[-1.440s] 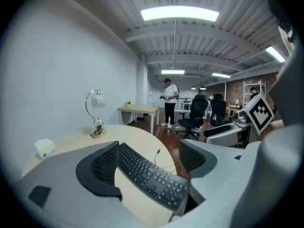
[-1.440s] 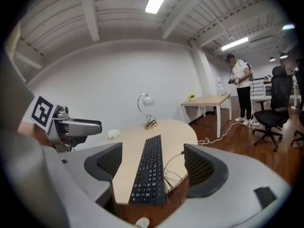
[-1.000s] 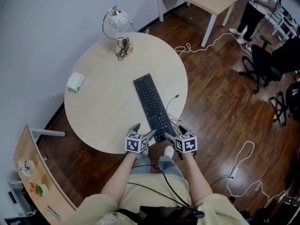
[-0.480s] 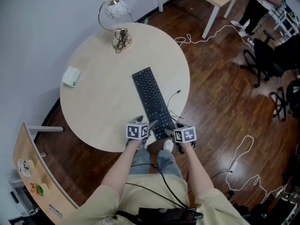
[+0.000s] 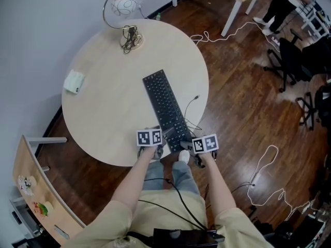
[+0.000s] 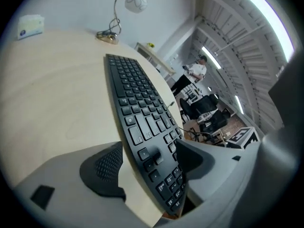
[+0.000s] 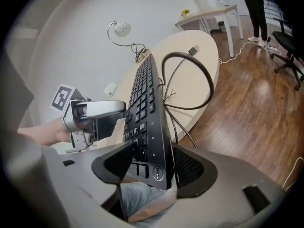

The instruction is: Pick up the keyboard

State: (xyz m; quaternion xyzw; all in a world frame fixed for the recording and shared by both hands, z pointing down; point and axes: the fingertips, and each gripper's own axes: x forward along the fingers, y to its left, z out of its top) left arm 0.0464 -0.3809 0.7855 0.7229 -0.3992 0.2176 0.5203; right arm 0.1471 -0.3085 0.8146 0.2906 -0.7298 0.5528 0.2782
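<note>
Right tool [image 7: 151, 167]: jaws closing on the near right corner of the keyboard [image 5: 165, 107], one pad on the key side and one on the underside, both seemingly touching it.
Left tool [image 6: 149, 161]: just left of the right tool; jaws closing but still apart, astride the keyboard's near left corner, with bare tabletop [image 5: 108, 112] between the left pad and the keyboard's edge.
Keyboard: black, lying on the round tabletop; its near end sits between both tools at the table's edge, and its length runs away from them.
Cable [image 7: 182, 54]: loops just beyond the right tool, beside the keyboard's right edge.
White box [image 5: 74, 81]: well beyond the left tool, to its left.
Lamp [image 5: 124, 6]: farthest, past the keyboard's far end.
</note>
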